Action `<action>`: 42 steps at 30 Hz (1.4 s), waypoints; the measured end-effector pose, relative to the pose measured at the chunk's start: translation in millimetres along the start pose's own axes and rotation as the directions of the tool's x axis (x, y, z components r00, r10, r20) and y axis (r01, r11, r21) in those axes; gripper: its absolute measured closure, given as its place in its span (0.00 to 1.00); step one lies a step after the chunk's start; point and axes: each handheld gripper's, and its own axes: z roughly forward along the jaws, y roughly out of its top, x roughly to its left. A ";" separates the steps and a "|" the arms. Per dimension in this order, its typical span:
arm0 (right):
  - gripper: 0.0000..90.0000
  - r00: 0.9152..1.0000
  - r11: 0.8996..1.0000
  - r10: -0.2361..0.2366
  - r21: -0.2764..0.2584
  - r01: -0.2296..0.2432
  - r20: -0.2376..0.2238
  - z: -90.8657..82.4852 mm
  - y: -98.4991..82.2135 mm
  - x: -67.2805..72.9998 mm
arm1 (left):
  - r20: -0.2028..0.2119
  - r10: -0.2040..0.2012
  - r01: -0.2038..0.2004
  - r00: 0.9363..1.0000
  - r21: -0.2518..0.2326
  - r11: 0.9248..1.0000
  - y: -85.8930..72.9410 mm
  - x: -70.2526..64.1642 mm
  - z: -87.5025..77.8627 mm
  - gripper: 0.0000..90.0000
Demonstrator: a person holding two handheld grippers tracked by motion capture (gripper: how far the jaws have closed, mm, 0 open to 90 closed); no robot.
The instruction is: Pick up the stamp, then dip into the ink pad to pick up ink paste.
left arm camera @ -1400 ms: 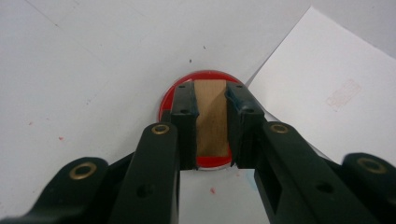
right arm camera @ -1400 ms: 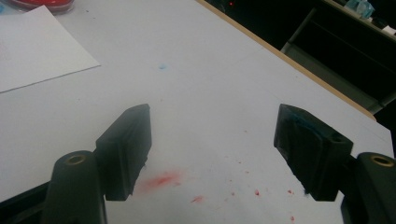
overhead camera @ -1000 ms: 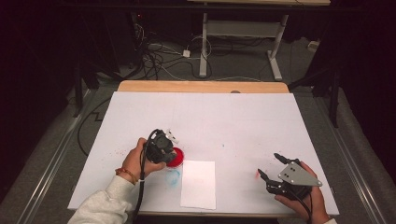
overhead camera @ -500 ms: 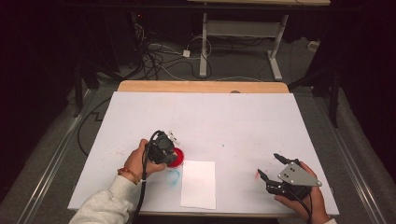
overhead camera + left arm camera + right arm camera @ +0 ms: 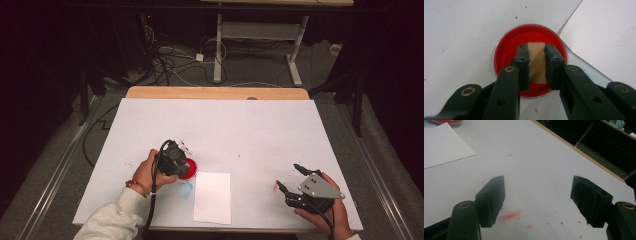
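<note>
My left gripper (image 5: 536,67) is shut on a small wooden block (image 5: 537,63) and holds it straight above a round dish of red paint (image 5: 506,51). From the high view the left gripper (image 5: 181,159) points down over the red dish (image 5: 190,170) at the table's front left. A white paper sheet (image 5: 213,196) lies just right of the dish. My right gripper (image 5: 291,178) rests near the front right, open with nothing between its jaws, and the right gripper view (image 5: 537,203) shows bare table under it.
The white table cover (image 5: 225,130) has red smears (image 5: 509,216) under the right gripper and a blue smear (image 5: 186,189) beside the paper. A wooden edge (image 5: 215,93) runs along the far side. Cables and desk legs lie on the floor beyond.
The left gripper has shifted slightly over the red dish. The right gripper has stayed in place.
</note>
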 end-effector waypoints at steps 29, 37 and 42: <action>0.31 1.000 1.000 -0.007 -0.003 0.007 -0.010 -0.8 -0.6 1.4 | -0.018 0.000 0.000 1.000 0.002 1.000 0.5 -3.0 0.4 0.82; 0.31 1.000 1.000 -0.007 -0.006 0.007 -0.007 -2.9 -0.1 1.8 | -0.045 0.013 -0.012 0.999 0.019 1.000 1.1 -4.7 -5.0 0.82; 0.31 1.000 1.000 -0.006 -0.006 0.006 -0.007 -2.3 -0.6 0.9 | -0.043 -0.001 0.000 0.999 -0.037 0.999 -0.6 -2.0 -24.8 0.82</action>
